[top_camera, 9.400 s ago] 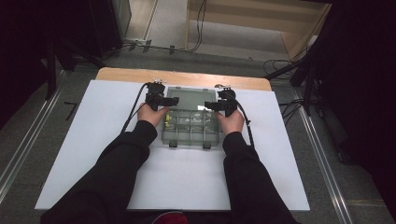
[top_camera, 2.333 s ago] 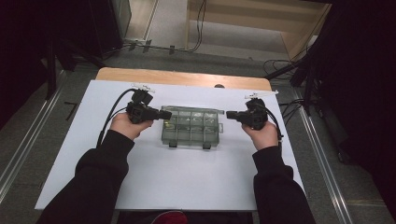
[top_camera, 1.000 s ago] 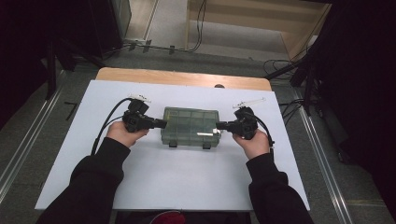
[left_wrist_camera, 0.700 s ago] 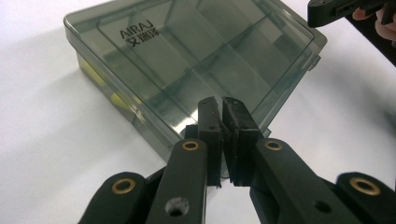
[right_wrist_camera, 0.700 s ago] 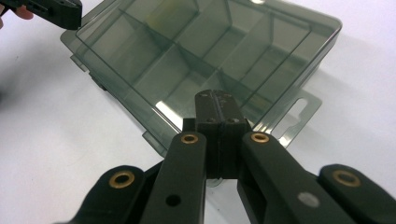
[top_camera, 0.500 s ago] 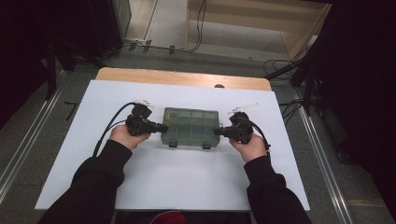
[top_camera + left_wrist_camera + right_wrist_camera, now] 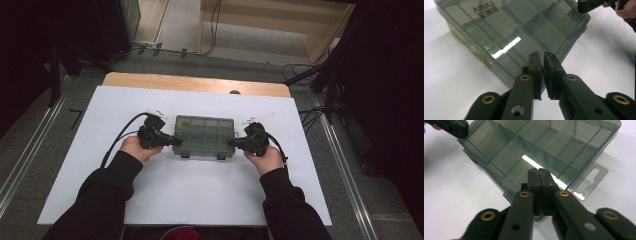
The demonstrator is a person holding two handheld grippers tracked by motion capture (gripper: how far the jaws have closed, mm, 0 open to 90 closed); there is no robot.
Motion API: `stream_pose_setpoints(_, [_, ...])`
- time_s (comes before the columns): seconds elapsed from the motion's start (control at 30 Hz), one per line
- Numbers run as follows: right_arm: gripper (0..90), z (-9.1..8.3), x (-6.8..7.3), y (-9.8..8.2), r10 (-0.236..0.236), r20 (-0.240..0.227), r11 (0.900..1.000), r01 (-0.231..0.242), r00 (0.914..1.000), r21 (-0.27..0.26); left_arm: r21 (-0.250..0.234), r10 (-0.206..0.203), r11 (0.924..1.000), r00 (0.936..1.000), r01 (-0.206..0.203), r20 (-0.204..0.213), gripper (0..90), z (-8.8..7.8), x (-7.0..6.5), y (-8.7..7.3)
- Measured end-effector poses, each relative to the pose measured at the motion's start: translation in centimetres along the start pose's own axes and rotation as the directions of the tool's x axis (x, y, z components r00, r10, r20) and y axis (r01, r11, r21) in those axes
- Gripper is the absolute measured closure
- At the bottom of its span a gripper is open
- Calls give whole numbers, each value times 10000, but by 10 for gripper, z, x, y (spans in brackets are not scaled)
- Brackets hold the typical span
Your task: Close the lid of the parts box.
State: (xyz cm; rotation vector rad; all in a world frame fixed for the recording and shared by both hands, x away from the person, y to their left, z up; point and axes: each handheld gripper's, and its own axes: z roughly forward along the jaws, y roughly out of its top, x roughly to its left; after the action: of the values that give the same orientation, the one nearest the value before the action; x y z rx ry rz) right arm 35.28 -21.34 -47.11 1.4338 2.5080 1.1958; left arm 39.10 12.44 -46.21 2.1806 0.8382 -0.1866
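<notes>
Lid: the translucent grey-green plastic compartment box (image 7: 205, 135) now lies shut at the centre of the high view; a couple of seconds ago its lid stood open and the dividers showed bare.
Grippers' move: both have come in from the sides to the box's two short ends.
Left gripper (image 7: 174, 142): jaws nearly together with a thin gap, having just opened a touch; nothing between them, tips at the box's left end.
Right gripper (image 7: 231, 143): jaws nearly together, also just eased apart, empty, tips on the lid's right edge (image 7: 541, 173).
Meaning: closing looks done; latching the front clasps seems the likely next step.
Support: white board (image 7: 190, 195) on a wooden table (image 7: 195, 83).
Count: one box, two front clasps (image 7: 184, 155), two grippers, two hands.
</notes>
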Motion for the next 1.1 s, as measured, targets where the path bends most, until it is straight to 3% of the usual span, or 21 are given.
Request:
stream_pose_setpoints(0.23, [692,-6,5,-3,-88,-180,10000,87,9998,-24,59,156,9999,9997,-157,173,646,-7,-8,-1])
stream_pose_setpoints(0.53, [498,-16,18,-13,-369,-241,9978,356,9990,-554,-191,242,9995,9996,-239,167,564,-17,-15,-7])
stream_pose_setpoints(0.7, [428,-17,26,-17,-593,-363,9969,573,9976,-544,-422,303,9987,9995,-300,80,437,-22,-21,-11])
stream_pose_setpoints(0.93, [366,-18,33,-24,-889,-584,9949,858,9943,-528,-519,471,9975,9988,-477,-121,374,-28,-26,-22])
stream_pose_setpoints(1.1, [283,-19,37,-29,-1017,-973,9915,929,9900,-905,-588,378,9975,9992,-386,-151,341,-34,-27,-30])
